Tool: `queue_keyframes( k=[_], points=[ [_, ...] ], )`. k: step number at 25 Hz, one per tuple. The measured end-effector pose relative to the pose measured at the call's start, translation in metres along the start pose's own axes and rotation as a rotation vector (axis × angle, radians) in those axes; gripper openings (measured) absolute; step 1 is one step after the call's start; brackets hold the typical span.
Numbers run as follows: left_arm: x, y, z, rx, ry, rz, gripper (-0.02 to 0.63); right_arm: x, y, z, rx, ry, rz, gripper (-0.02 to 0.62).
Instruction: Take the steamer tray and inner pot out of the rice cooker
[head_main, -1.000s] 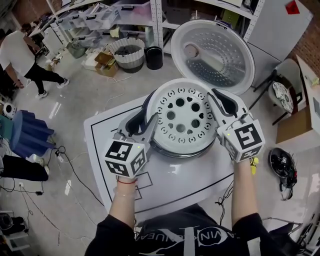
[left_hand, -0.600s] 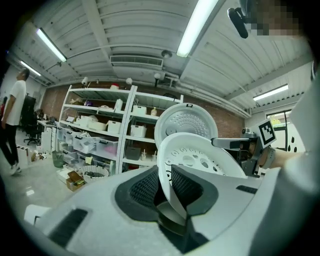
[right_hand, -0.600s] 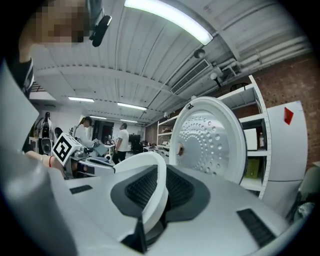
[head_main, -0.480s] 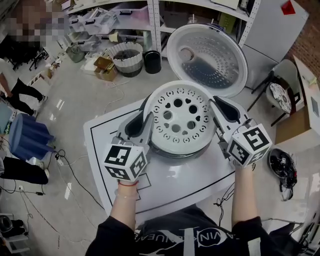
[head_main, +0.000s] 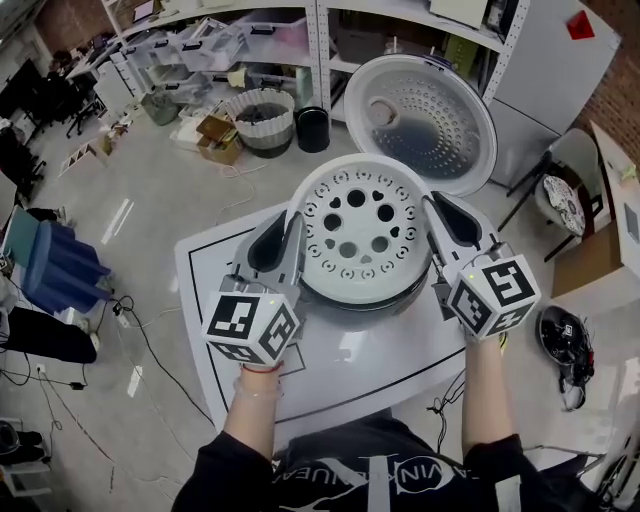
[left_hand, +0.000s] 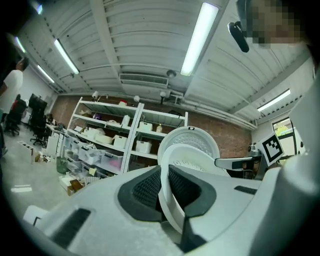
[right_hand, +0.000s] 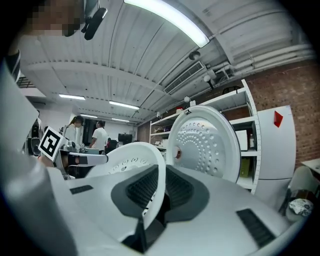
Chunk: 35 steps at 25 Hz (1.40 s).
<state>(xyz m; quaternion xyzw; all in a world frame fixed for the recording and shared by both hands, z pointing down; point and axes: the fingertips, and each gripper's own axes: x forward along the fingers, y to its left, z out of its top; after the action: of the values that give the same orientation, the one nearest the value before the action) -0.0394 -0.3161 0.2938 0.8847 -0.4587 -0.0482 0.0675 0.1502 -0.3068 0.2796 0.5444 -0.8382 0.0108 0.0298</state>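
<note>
Two rims of the white perforated round plastic steamer tray (head_main: 362, 225), over the open grey rice cooker (head_main: 395, 297), are clamped: left hand-held gripper (head_main: 292, 232), jaws just closed on it, and right hand-held gripper (head_main: 432, 208). Uneven raising could tilt it loose.

a lab-like workshop: metal shelves (left_hand: 107, 142) of bins (head_main: 205, 40), brick wall (left_hand: 225, 131), floor cables (head_main: 128, 305).

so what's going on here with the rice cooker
A person holds tongs in each hand. The left tongs, whose jaws have just been closing, and the right tongs each clamp an opposite edge of the white steamer tray, held level over the rice cooker. The cooker's lid stands open behind it.
</note>
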Motion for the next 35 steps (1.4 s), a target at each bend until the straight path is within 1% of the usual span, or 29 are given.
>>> queue_keyframes(
  k=[5,9,12,17,20,23,29,32,35],
  points=[
    [-0.012,0.004,0.039,0.03,-0.066,0.039,0.046,0.004,0.013,0.028,0.008,-0.045,0.041,0.041],
    [-0.033,0.015,0.053,0.05,-0.102,0.1,0.046,0.009,0.035,0.038,0.012,-0.068,0.098,0.041],
    [-0.053,0.038,0.064,0.053,-0.105,0.151,0.046,0.024,0.063,0.045,0.015,-0.058,0.143,0.041],
    [-0.09,0.068,0.068,0.056,-0.095,0.238,0.046,0.041,0.108,0.041,0.023,-0.023,0.21,0.041],
    [-0.119,0.087,0.063,0.054,-0.081,0.297,0.047,0.047,0.14,0.028,0.034,0.012,0.245,0.041],
    [-0.155,0.108,0.06,0.047,-0.065,0.363,0.048,0.052,0.18,0.015,0.063,0.05,0.305,0.04],
    [-0.218,0.139,0.043,-0.001,-0.028,0.48,0.048,0.052,0.246,-0.008,0.103,0.102,0.418,0.041],
    [-0.245,0.153,0.02,-0.04,0.0,0.528,0.048,0.054,0.273,-0.03,0.104,0.145,0.467,0.041],
    [-0.272,0.166,-0.025,-0.131,0.044,0.572,0.049,0.055,0.297,-0.072,0.106,0.222,0.51,0.041]
  ],
)
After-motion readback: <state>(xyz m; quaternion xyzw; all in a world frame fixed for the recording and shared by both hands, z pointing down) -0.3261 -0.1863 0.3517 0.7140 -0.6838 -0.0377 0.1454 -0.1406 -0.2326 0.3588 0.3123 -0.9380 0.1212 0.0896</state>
